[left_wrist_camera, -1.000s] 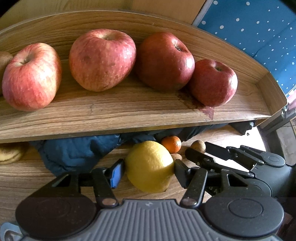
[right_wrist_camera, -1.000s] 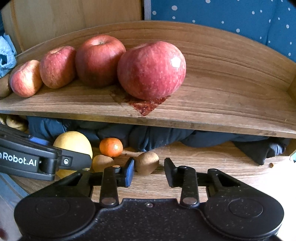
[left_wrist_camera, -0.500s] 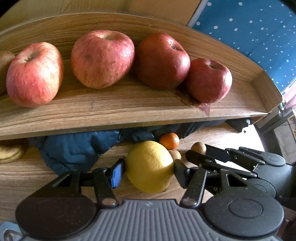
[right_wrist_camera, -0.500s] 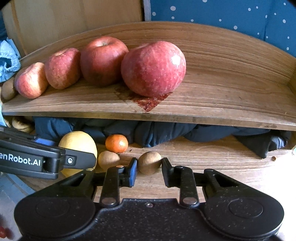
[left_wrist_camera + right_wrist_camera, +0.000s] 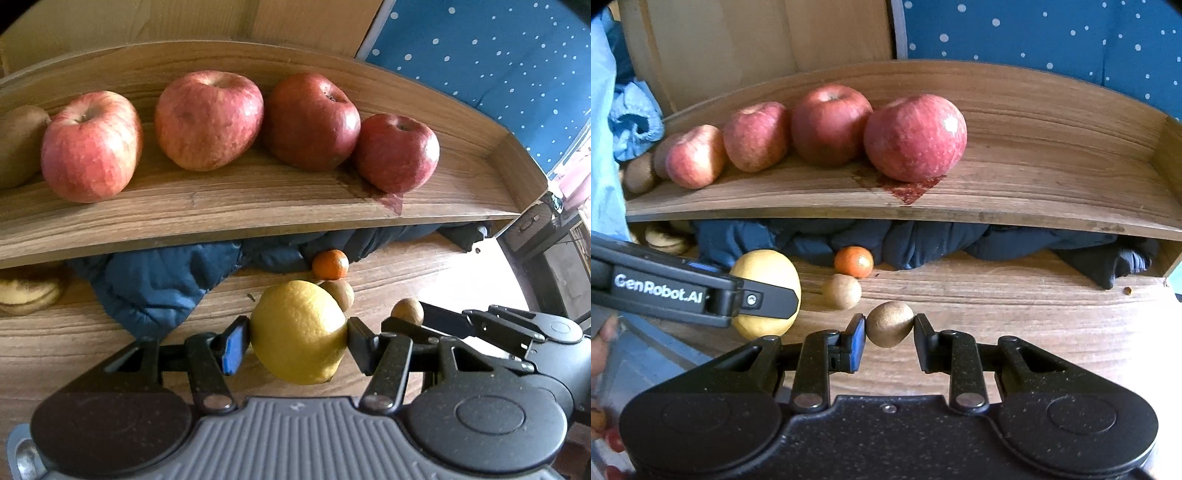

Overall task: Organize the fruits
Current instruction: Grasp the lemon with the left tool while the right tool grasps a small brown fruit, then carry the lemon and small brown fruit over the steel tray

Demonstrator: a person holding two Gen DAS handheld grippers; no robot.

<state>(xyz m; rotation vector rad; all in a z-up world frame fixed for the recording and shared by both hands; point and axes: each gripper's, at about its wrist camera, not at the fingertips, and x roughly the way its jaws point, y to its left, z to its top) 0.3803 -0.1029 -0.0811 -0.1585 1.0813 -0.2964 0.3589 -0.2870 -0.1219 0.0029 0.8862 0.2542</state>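
Now | step: pick-up | left gripper (image 5: 298, 338) clamps lemon (image 5: 297, 331) | right gripper (image 5: 889, 328) brackets kiwi (image 5: 888, 323), contact unclear | next: lift toward shelf (image 5: 1052, 192) front edge

I count four red apples in a row on the shelf (image 5: 258, 206): the far-left one (image 5: 90, 146), the next (image 5: 208, 120), the dark one (image 5: 310, 122) and the right one (image 5: 397, 151). Left of them sit brown fruits, at least two (image 5: 641, 171), (image 5: 663, 153), partly hidden. On the bench (image 5: 1015, 314) below there is one lemon (image 5: 299, 332), one small orange (image 5: 330, 264), and two loose kiwis: one near the orange (image 5: 842, 291), one nearer me (image 5: 889, 324). At the far left under the shelf I see one bunch of bananas (image 5: 27, 293); I cannot count the fingers. One dark blue cloth (image 5: 159, 280) lies bundled there. Two tongs are mine: left (image 5: 293, 345), right (image 5: 889, 334).
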